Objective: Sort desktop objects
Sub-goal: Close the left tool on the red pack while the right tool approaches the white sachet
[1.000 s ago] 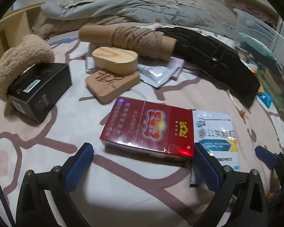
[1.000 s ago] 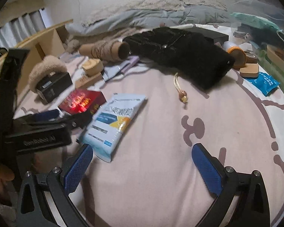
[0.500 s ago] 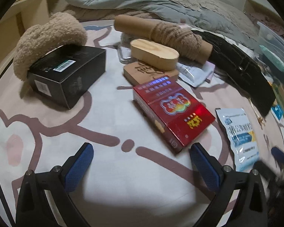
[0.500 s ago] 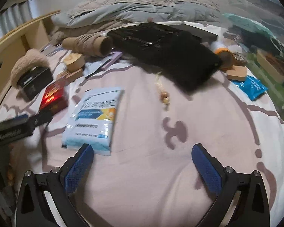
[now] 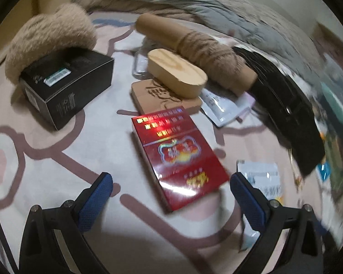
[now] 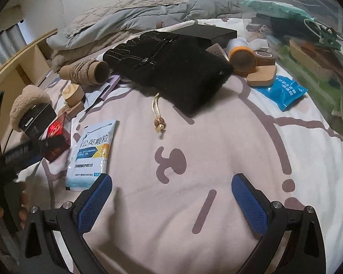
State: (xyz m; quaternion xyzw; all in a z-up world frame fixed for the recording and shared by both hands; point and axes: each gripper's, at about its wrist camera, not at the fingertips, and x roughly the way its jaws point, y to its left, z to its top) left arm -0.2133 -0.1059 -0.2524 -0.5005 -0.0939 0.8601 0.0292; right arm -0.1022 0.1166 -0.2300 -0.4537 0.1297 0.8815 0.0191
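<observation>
Above the red carton (image 5: pixel 178 157), left gripper (image 5: pixel 171 194) low, both grippers' fingers (image 6: pixel 96 203) spread, empty.

White-blue packet (image 6: pixel 92 150): "公英颗粒" readable; red box (image 5: pixel 178 155) print illegible.

A rumpled grey quilted duvet (image 6: pixel 130 20) lies heaped behind a pale bedsheet with mauve line patterns (image 6: pixel 217 159).
</observation>
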